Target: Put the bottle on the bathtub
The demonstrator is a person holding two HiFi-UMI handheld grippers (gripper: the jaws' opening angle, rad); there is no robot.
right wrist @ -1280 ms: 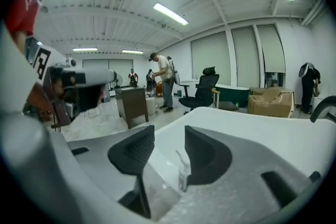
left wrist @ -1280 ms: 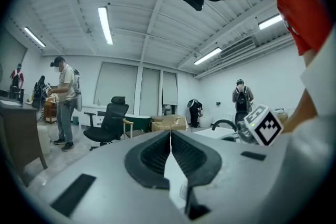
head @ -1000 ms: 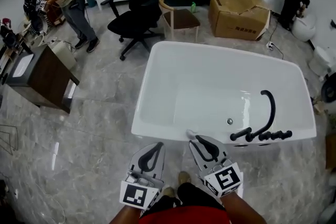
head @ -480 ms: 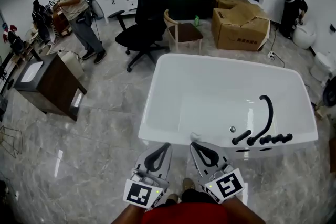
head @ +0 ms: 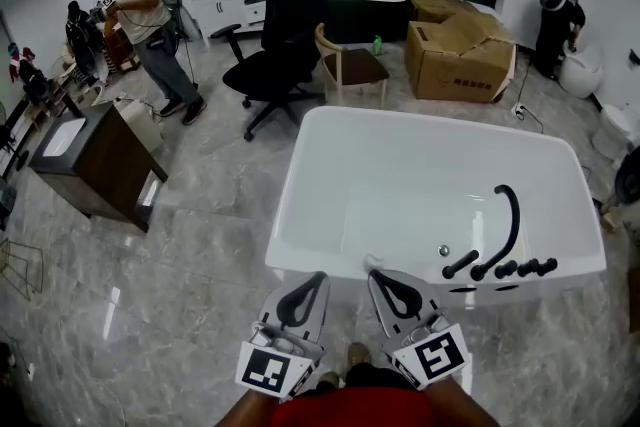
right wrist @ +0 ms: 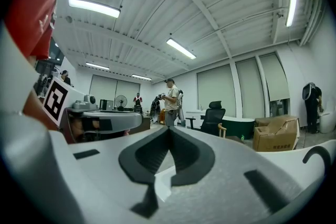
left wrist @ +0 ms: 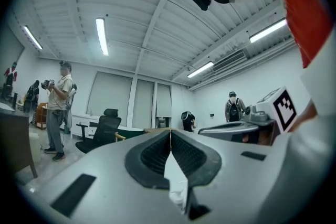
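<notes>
The white bathtub (head: 300, 205) fills the middle of the head view, with a black faucet and hose (head: 507, 235) at its near right rim. A small pale object, seemingly a little pump bottle (head: 372, 262), stands on the tub's near rim; it is too small to tell for certain. It also shows in the left gripper view as a pale bottle (left wrist: 177, 198) low in the gap under the jaws. My left gripper (head: 318, 277) and right gripper (head: 374, 275) hover side by side just short of that rim. Both are shut and hold nothing. The right gripper's tip is closest to the pale object.
A black office chair (head: 283, 25), a wooden chair (head: 350, 65) and a cardboard box (head: 458, 47) stand beyond the tub. A small green bottle (head: 377, 44) sits by the wooden chair. A dark cabinet (head: 95, 165) stands at the left, with a person (head: 150, 15) behind it.
The head view has tilted up a little, so the tub sits lower in the picture. Both grippers stay shut in nearly the same place. The person at the back left has shifted slightly.
</notes>
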